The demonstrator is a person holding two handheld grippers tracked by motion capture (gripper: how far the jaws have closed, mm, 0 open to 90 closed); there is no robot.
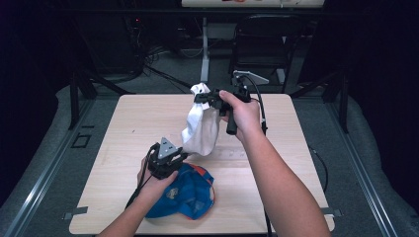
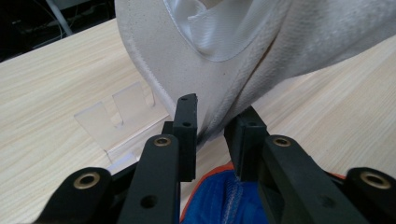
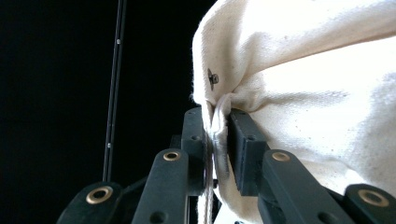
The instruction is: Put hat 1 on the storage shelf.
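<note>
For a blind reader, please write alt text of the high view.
A person's right gripper holds a white cap lifted above a wooden table. The left gripper meets the cap's lower edge, above a blue and orange cap.

Layout as I see it from the high view: the second cap (image 1: 185, 195) lies on the table (image 1: 276, 197) at its near edge, left of centre. My left gripper (image 1: 168, 160) sits just behind it. The first cap (image 1: 202, 126) hangs above mid-table, its top in my right gripper (image 1: 207, 96), farther back and to the right.
</note>
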